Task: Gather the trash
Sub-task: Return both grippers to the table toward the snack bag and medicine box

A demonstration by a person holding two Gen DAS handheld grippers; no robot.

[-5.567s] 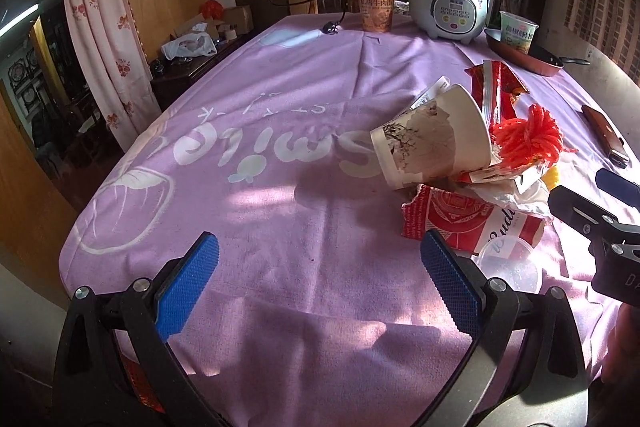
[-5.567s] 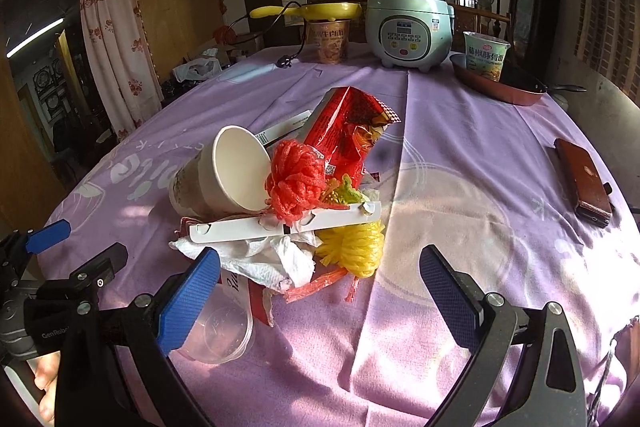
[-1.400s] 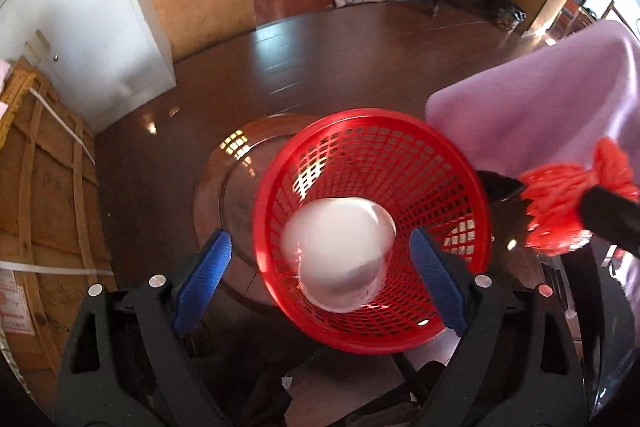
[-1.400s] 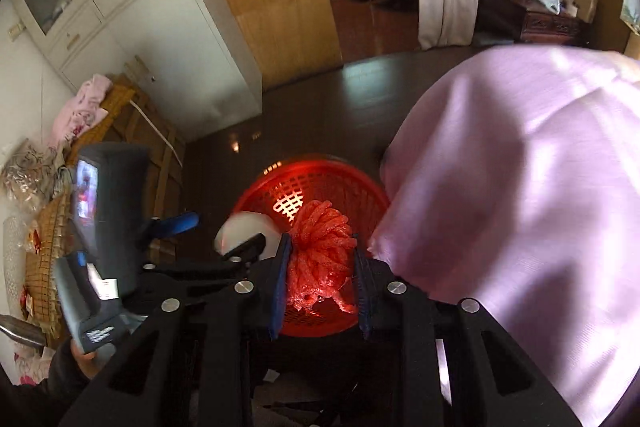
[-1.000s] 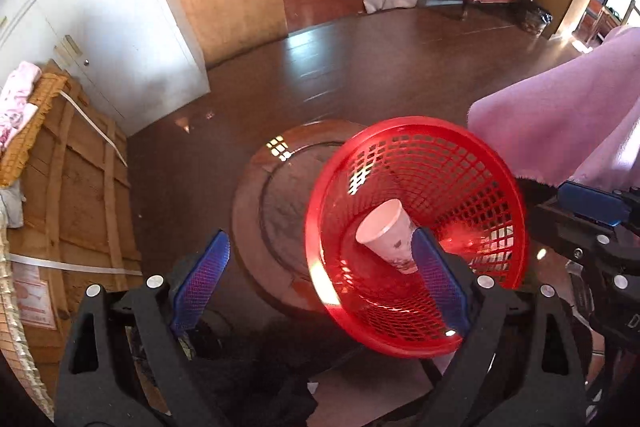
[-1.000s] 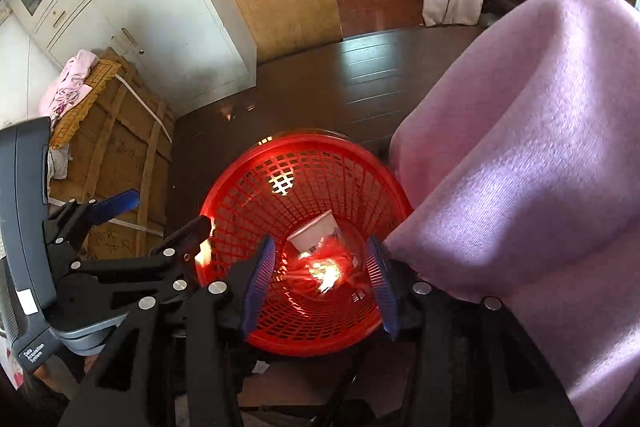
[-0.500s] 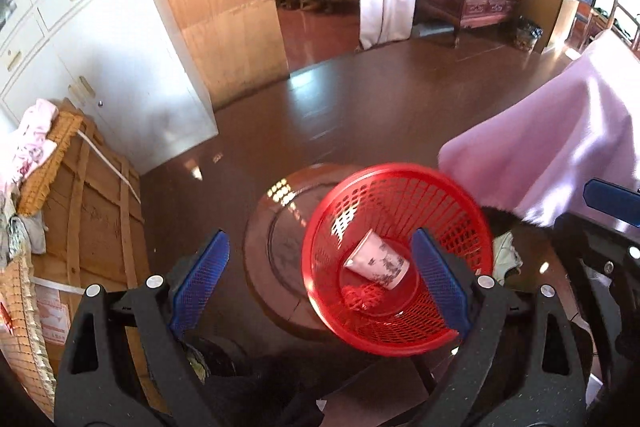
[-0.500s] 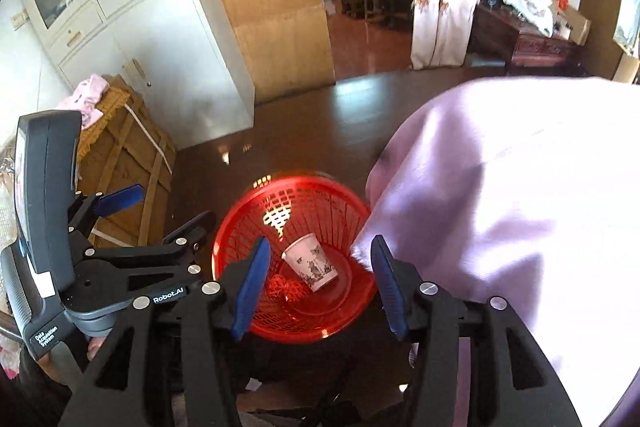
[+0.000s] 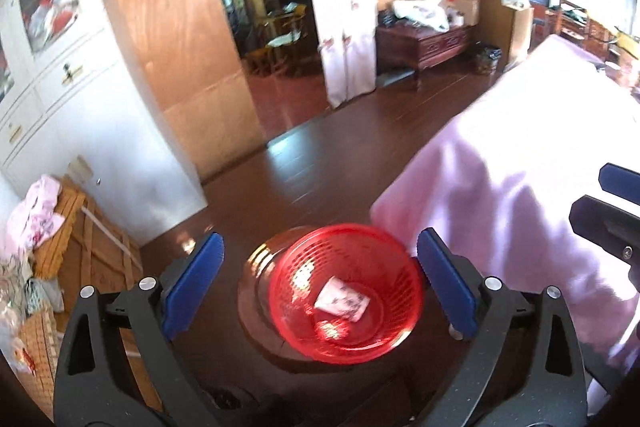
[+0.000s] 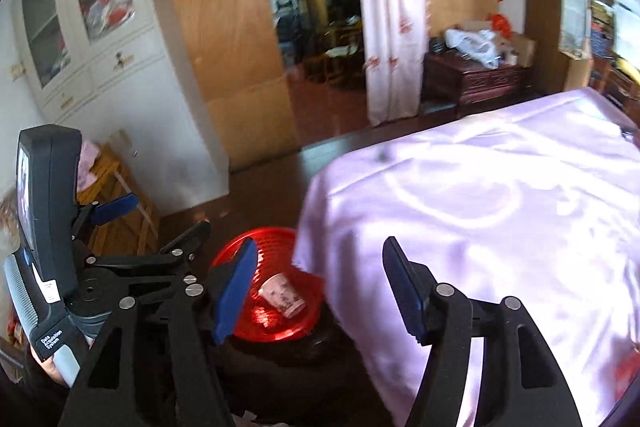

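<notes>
Both my grippers, left and right, hang with jaws spread and empty above the red basket holding a paper cup, beside the counter.

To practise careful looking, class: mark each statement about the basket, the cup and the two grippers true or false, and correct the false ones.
1. A cup lies on its side in the red basket. True.
2. The left gripper is shut on the cup. False: its fingers are spread and hold nothing.
3. The basket stands on the pink tablecloth. False: it sits low beside the table, below the cloth's edge.
4. The right gripper is open and empty. True.
5. The basket holds only the cup. False: a red clump lies next to it.
</notes>
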